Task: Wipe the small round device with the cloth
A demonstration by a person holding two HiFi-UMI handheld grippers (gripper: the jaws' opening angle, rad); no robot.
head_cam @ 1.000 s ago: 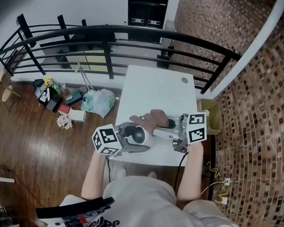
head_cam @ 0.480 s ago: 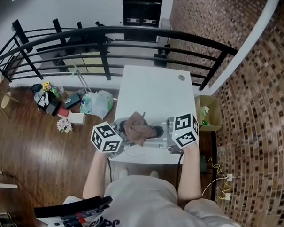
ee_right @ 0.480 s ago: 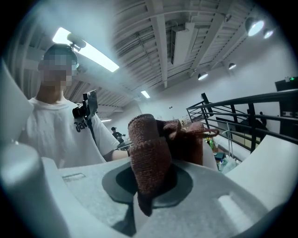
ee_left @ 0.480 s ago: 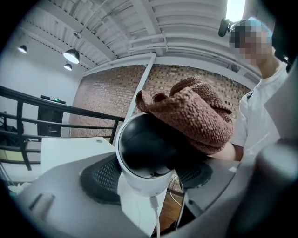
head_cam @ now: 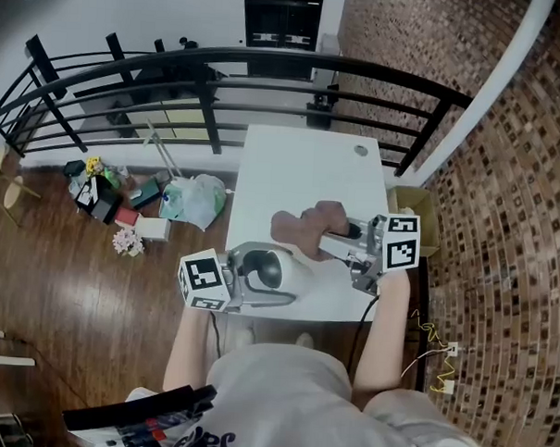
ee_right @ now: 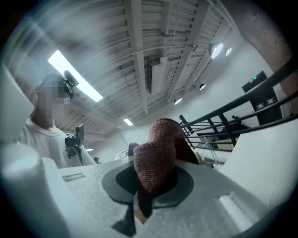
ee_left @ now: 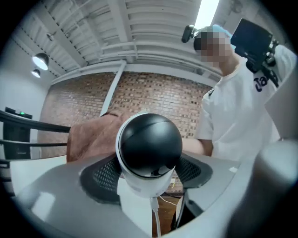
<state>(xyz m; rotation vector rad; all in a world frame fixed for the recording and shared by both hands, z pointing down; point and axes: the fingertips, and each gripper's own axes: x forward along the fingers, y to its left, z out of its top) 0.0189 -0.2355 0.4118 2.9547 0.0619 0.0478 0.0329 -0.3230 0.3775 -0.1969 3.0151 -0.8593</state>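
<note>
The small round device (head_cam: 264, 268), a white body with a glossy black dome, is held above the near edge of the white table (head_cam: 301, 168). My left gripper (head_cam: 255, 276) is shut on its white base. In the left gripper view the device (ee_left: 149, 146) fills the centre between the jaws of the left gripper (ee_left: 150, 186), with the brown cloth (ee_left: 91, 137) behind it. My right gripper (head_cam: 333, 239) is shut on the bunched cloth (head_cam: 306, 226), which hangs up and to the right of the device, apart from it. The right gripper view shows the cloth (ee_right: 155, 160) pinched in the right gripper (ee_right: 148, 195).
A black metal railing (head_cam: 213, 67) runs past the table's far end. On the wooden floor to the left lie a plastic bag (head_cam: 196, 200) and small clutter (head_cam: 96, 187). A cardboard box (head_cam: 415, 219) sits right of the table. A round cable hole (head_cam: 360, 150) marks the far corner.
Half a second ago the cloth lay over the device. Now my right gripper has pulled it off to the right and away, and the black dome is uncovered. The left gripper shifted slightly.
</note>
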